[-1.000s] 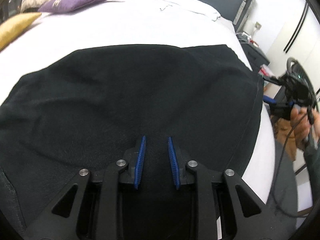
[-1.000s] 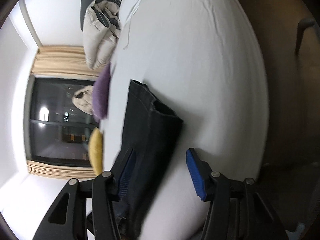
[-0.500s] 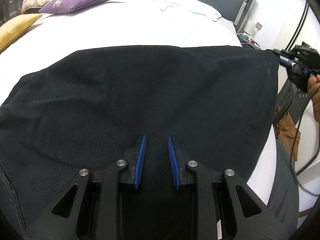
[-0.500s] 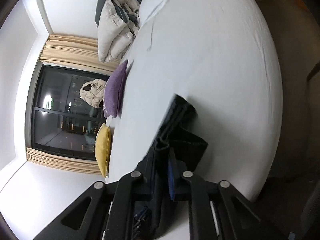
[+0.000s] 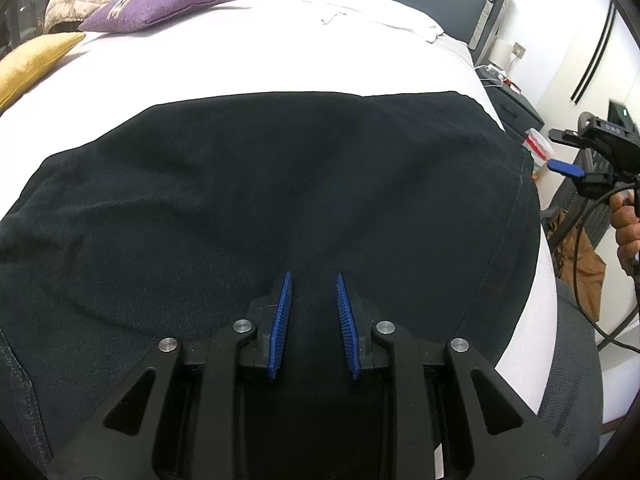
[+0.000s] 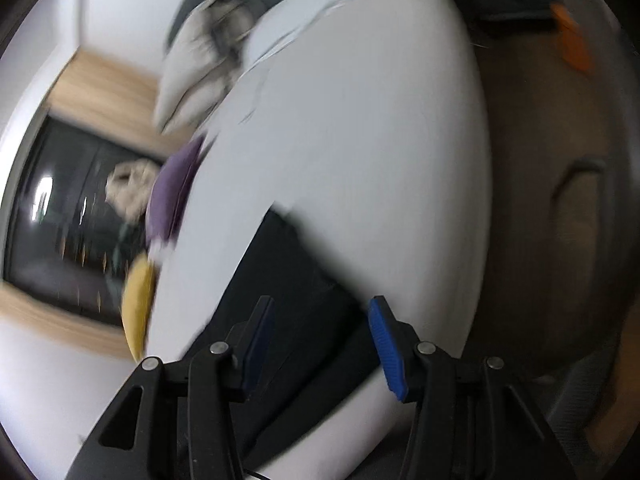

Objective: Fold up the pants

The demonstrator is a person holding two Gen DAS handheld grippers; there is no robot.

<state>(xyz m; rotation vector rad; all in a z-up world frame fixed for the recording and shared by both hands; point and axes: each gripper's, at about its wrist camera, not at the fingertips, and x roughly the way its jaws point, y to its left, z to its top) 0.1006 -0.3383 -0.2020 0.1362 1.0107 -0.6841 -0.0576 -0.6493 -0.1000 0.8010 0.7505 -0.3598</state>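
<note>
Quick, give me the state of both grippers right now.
Left gripper: partly open, pads over the black pants, gripping nothing visible.
Right gripper: open wide, holding nothing, off the pants' edge.

The right wrist view is motion-blurred throughout. The black fabric pants (image 5: pixel 260 200) run past the left wrist view's left and bottom edges, concealing the white bed sheet (image 5: pixel 280 48) beneath.
</note>
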